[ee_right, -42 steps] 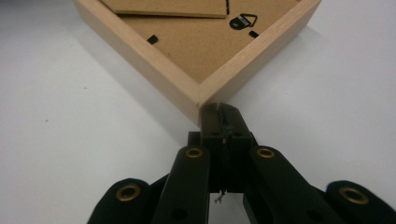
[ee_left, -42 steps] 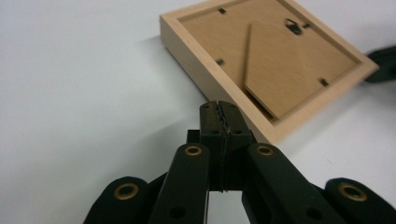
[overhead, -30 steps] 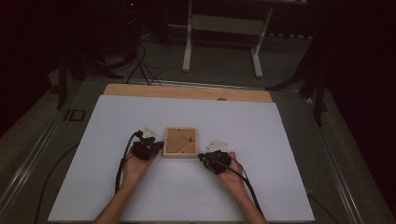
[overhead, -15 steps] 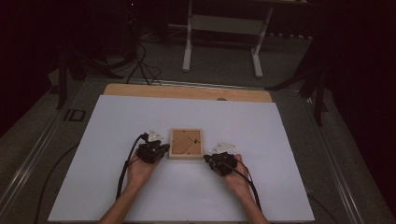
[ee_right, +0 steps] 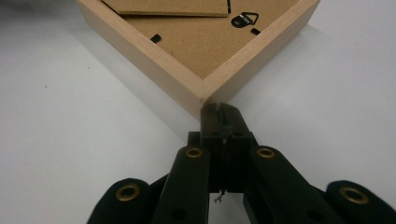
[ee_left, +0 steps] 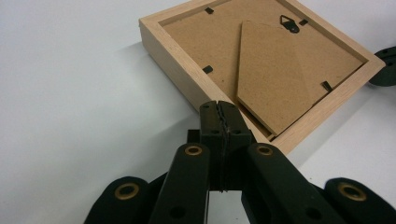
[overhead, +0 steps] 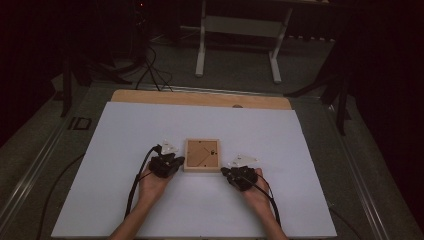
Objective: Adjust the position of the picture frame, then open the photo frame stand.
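A small wooden picture frame (overhead: 202,155) lies face down on the white sheet, its brown backboard (ee_left: 219,42) and fold-out stand (ee_left: 275,74) facing up. My left gripper (overhead: 179,162) is shut with nothing in it. Its tip (ee_left: 218,108) rests against the frame's left rim, near the stand's lower corner. My right gripper (overhead: 224,171) is also shut and empty, and its tip (ee_right: 220,114) meets the frame's near right corner (ee_right: 203,93). A metal hanger (ee_right: 246,18) shows on the backboard. A dark part of the other gripper (ee_left: 385,65) shows past the frame.
The white sheet (overhead: 150,125) covers a wooden table whose bare far edge (overhead: 200,97) shows. Cables trail from both grippers towards the near edge. A white stand (overhead: 240,30) and dark floor lie beyond the table.
The frame and both hands have shifted a little to the right and slightly nearer. Both grippers have stayed shut at the frame's sides.
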Demonstrator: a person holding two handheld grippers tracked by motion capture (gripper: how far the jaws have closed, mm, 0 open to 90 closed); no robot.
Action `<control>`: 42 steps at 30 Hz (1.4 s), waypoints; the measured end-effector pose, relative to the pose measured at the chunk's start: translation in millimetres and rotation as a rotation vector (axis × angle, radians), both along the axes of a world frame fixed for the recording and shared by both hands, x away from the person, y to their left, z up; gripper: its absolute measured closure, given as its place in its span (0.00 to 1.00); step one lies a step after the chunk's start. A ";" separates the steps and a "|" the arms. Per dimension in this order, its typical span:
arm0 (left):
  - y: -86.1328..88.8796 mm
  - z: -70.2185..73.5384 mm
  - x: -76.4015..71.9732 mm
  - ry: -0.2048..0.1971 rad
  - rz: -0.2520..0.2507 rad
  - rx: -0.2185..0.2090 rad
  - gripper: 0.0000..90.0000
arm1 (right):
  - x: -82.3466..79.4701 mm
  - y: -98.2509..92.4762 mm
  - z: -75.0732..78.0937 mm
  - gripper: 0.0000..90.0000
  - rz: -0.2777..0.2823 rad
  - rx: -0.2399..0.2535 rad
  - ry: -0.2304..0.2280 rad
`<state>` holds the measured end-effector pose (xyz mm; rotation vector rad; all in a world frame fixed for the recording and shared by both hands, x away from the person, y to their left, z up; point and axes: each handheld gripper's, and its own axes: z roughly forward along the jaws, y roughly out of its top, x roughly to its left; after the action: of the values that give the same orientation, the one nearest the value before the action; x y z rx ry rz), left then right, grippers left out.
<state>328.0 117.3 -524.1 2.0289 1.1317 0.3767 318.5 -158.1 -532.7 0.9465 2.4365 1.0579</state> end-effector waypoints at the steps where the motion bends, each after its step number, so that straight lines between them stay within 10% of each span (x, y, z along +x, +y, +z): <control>1: -0.3 0.2 -1.0 0.001 0.000 0.001 1.00 | 0.0 0.2 -0.1 0.99 -0.001 -0.001 0.000; 42: 11.0 22.7 -13.2 -0.099 -0.004 -0.086 0.68 | -7.7 -12.0 17.9 0.80 -0.054 0.130 -0.086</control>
<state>314.8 128.3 -501.4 1.9164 1.0656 0.4150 310.8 -170.1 -514.8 0.9798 2.2835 1.2241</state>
